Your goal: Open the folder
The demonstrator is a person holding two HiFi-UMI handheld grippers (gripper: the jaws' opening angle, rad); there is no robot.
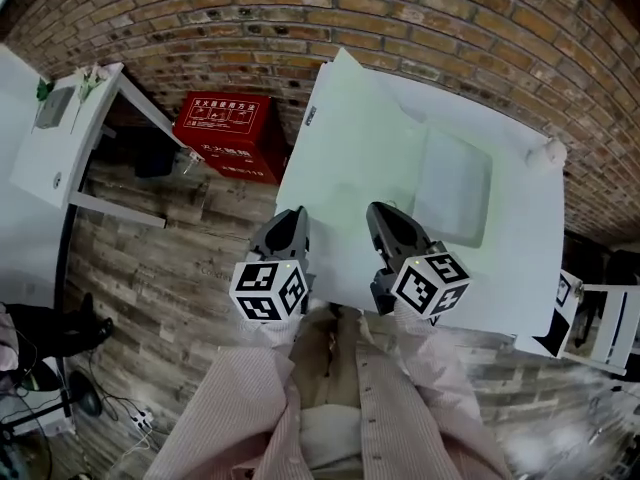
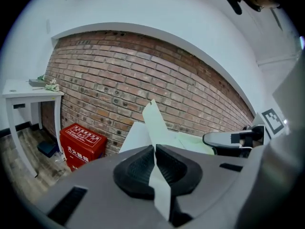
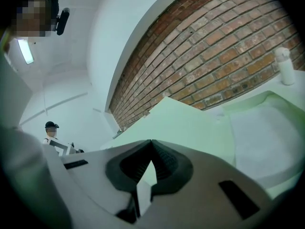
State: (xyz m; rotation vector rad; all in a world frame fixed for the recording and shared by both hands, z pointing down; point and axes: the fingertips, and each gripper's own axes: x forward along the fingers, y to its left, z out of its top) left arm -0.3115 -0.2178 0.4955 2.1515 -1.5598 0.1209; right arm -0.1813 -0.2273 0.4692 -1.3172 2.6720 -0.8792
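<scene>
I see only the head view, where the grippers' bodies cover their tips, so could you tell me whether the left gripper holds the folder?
Observer: Yes, the left gripper is shut on a thin edge of the folder.
Operator: Thank you; and the other one?
Observer: The right gripper is shut on a pale edge of it too.
Operator: Is anyone nearby?
Observer: A person in a dark cap stands in the background of the right gripper view.
</scene>
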